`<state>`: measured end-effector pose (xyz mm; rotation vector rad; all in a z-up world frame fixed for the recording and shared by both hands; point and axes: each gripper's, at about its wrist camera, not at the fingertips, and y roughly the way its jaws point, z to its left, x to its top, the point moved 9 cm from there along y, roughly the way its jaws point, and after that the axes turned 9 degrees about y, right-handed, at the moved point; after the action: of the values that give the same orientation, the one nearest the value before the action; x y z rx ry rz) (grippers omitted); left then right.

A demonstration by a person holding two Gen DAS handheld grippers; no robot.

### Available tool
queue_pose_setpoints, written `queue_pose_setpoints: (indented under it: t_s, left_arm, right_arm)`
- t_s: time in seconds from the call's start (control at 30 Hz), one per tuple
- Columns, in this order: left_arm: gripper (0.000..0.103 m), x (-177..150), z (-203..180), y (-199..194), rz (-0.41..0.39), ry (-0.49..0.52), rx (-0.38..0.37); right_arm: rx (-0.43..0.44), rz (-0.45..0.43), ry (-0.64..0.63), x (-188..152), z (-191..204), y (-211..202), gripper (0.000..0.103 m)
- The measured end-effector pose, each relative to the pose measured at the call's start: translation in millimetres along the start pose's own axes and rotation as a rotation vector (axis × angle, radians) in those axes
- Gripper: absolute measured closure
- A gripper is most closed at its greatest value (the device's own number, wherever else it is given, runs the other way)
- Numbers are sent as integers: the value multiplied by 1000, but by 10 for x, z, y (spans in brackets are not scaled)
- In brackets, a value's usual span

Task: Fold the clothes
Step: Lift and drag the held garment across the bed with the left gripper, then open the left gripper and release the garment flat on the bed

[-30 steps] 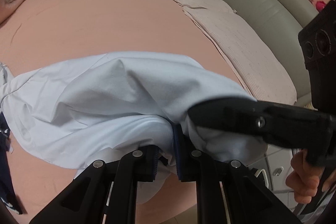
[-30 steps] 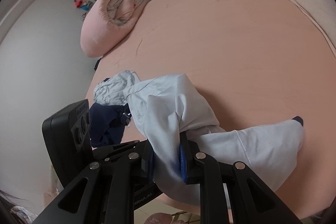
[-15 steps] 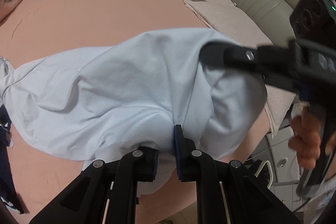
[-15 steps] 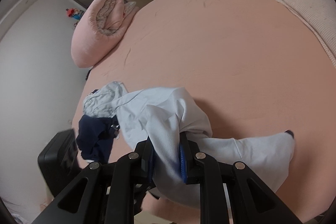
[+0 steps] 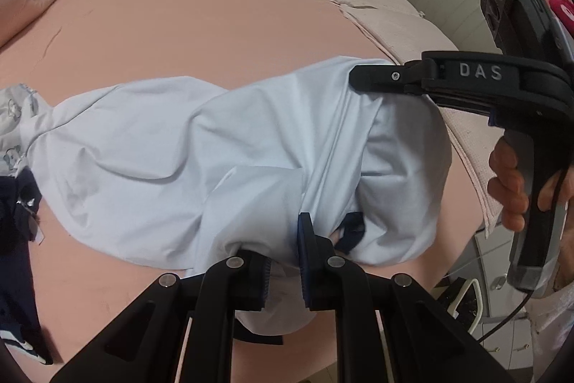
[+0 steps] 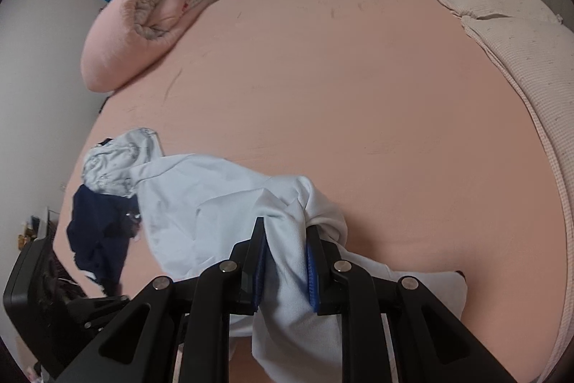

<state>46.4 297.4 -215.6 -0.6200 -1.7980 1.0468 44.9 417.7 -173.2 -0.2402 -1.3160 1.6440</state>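
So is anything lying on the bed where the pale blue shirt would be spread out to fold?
Nothing visible: both the left gripper and right gripper already grip the shirt, and the bed beyond it is bare. The navy garment lies off to the side.

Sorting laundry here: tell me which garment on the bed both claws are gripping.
The plain pale-blue garment: both the left claw and right claw clamp it. The navy garment lies loose beside it.

Beyond the pale blue garment (image 6: 201, 203) you have a wide stretch of bare bed (image 6: 358, 88) to pass over. Your far left is blocked by the rolled pink quilt (image 6: 132, 34), your near left by the dark navy clothes (image 6: 97, 232).
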Motion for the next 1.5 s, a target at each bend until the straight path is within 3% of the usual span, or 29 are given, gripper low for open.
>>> queue_pose_setpoints:
  t_s: [0.13,0.57,0.63,0.7,0.8,0.9,1.03,1.13,1.2,1.3,1.5]
  left_arm:
    - [91,-76,99,47,23,-19,11]
    - [88,-131,137,54,14,-11,-96]
    - [83,-151,176,40,13,-35,-112]
    - [58,-198,219,21,17,-22,-100]
    - [38,-273,288,-32,17,-15,-79]
    - [35,-327,395,-136,-11,-6,-24]
    - [30,-389,574,-304,-68,18,101]
    - [27,-492,619,-413,-127,2,98]
    - [18,-467,608,-380,-144,-12,81]
    - [17,-635,790,-460,-163,-12,92]
    - [14,-740,659,-241,-128,73,169]
  right_arm:
    - [-51,-29,-1,114,-45,47,85]
    - [-155,-62,-9,142,-29,7,85]
    - [-159,-74,-5,119,4,-50,83]
    - [-168,-92,-18,84,38,-117,60]
    - [-177,-177,-86,30,177,-343,38]
    - [-211,-266,-182,-44,324,-625,34]
    - [-250,-304,-242,-193,371,-880,31]
    - [-259,-313,-257,-357,326,-1012,31]
    - [-259,-309,-251,-461,273,-1041,31]
    - [-273,-313,-239,-650,159,-1065,31]
    - [-382,-289,-303,-1040,-98,-975,31]
